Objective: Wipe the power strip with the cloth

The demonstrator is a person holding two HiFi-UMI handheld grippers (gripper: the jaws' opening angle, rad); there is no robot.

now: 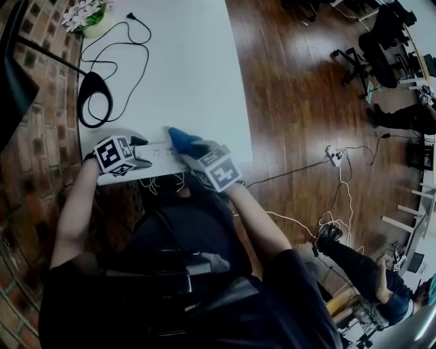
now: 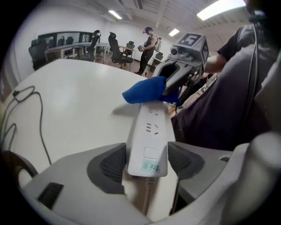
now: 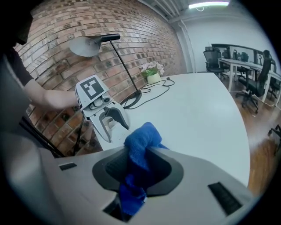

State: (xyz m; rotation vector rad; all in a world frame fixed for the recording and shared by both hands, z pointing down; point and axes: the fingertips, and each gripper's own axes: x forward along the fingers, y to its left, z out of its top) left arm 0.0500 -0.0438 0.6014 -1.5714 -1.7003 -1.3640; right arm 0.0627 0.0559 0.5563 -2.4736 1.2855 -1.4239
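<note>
Two grippers meet at the near edge of the white table (image 1: 184, 61); I log the scene left to right from the head view.

Far left: brick wall (image 1: 41, 136); on the table's left part a black lamp base (image 1: 95, 95) and a looped black cable (image 1: 112, 44); a pot of pale flowers (image 1: 85, 15) at the far corner.

Next, the left gripper (image 2: 147, 163): its jaws stand wide apart, straddling the cord end of the power strip (image 2: 151, 127); in the left gripper view I see a sliver of gap at the right pad; I cannot tell whether the left pad touches; I read it as released, not clamped.

The power strip is white and lies flat along the near table edge, sockets up; its cord leaves it between the jaws.

The cloth (image 3: 139, 143) is blue and bunched; it sits on the strip's other end.

The right gripper (image 3: 138, 165) has its pads clenched on the cloth; a tail of cloth hangs behind the pads in the right gripper view.

Right of the table: wooden floor (image 1: 293, 82); white cables (image 1: 340, 177) trail across it.
</note>
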